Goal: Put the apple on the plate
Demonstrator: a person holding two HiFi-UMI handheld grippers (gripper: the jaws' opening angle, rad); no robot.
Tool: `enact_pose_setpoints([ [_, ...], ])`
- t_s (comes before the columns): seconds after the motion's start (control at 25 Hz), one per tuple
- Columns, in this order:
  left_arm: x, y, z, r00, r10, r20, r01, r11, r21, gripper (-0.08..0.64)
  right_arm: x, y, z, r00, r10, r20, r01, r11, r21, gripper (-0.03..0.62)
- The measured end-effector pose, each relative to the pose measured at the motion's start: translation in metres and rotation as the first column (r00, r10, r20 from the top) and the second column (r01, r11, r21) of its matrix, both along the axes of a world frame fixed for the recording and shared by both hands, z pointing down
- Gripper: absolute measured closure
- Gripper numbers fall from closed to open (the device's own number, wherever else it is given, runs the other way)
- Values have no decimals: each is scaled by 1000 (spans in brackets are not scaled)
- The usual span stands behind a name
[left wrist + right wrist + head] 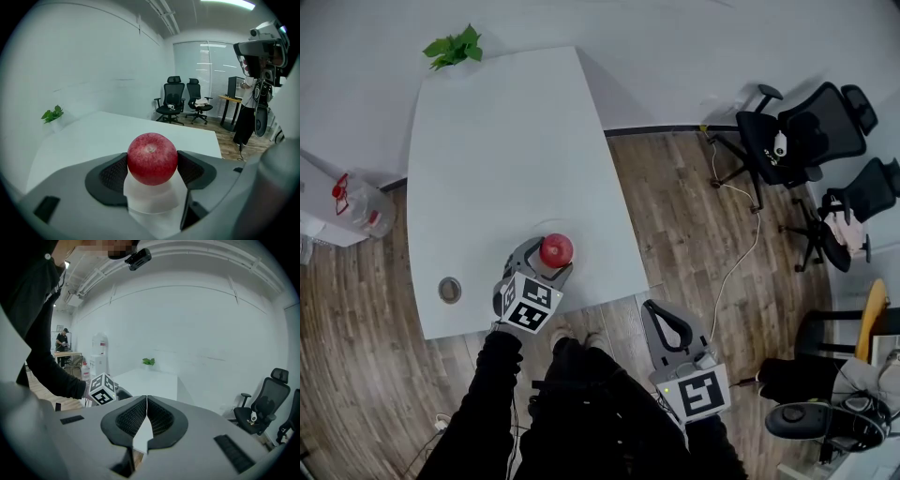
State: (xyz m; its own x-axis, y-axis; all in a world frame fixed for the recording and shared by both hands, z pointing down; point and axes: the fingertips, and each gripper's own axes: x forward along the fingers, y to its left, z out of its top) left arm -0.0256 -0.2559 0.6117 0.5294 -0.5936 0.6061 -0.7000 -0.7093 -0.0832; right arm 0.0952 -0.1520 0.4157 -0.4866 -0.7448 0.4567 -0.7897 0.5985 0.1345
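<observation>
A red apple (556, 249) sits between the jaws of my left gripper (547, 257) near the front edge of the white table (497, 150). In the left gripper view both black pads press the sides of the apple (152, 158), so the left gripper (152, 165) is shut on it. A faint pale rim (551, 225) just beyond the apple may be the white plate; I cannot tell for sure. My right gripper (673, 330) hangs off the table over the wooden floor. In its own view the right gripper (146, 405) is shut with nothing in it.
A small green plant (455, 47) stands at the table's far edge. A small round grey object (450, 289) lies at the front left. A water jug (366, 211) stands on the floor at left; black office chairs (802, 131) and a cable (741, 253) are at right.
</observation>
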Motion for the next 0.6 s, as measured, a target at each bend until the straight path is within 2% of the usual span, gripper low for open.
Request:
enact_pose_setpoints([
  [0.36, 2, -8, 15, 1000, 7, 25, -7, 1000, -16, 216, 3, 2, 3, 1000, 1, -4, -1, 1000, -14, 551],
  [0.6, 4, -8, 17, 1000, 7, 9, -6, 1000, -23, 216, 4, 4, 4, 1000, 4, -3, -4, 1000, -17, 551],
])
